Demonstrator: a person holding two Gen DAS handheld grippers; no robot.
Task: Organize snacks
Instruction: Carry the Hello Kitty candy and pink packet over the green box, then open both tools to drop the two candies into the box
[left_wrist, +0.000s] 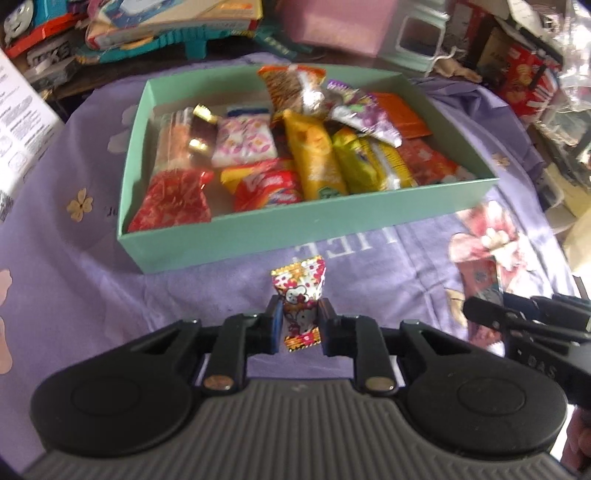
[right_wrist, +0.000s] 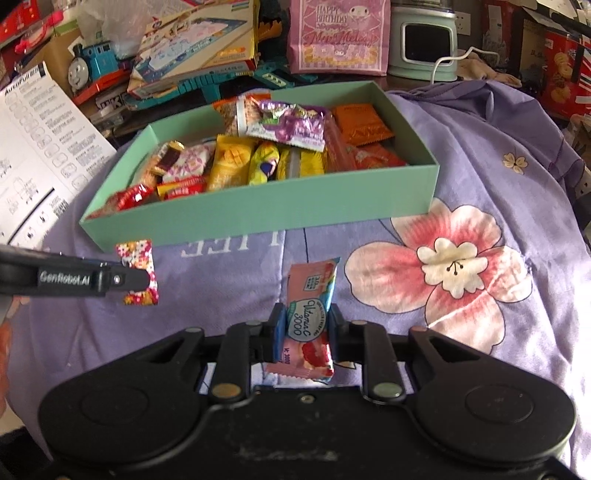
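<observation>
A mint-green box (left_wrist: 258, 230) (right_wrist: 258, 212) full of several snack packets sits on a purple flowered cloth. My left gripper (left_wrist: 298, 314) is shut on a small red-and-white cartoon candy packet (left_wrist: 301, 291), held upright above the cloth just in front of the box; it also shows at the left in the right wrist view (right_wrist: 138, 271). My right gripper (right_wrist: 304, 328) is shut on a pink Vitamin C 3000 packet (right_wrist: 310, 314), held above the cloth in front of the box. That packet also shows in the left wrist view (left_wrist: 482, 275), with the right gripper (left_wrist: 476, 308) at the right edge.
The purple cloth (right_wrist: 498, 147) with a large pink flower (right_wrist: 443, 266) covers the surface. Behind the box are toy boxes (right_wrist: 199, 48), a blue toy train (right_wrist: 88, 64), a pink birthday bag (right_wrist: 340, 37) and a green appliance (right_wrist: 424, 40). A white printed sheet (right_wrist: 37, 147) lies left.
</observation>
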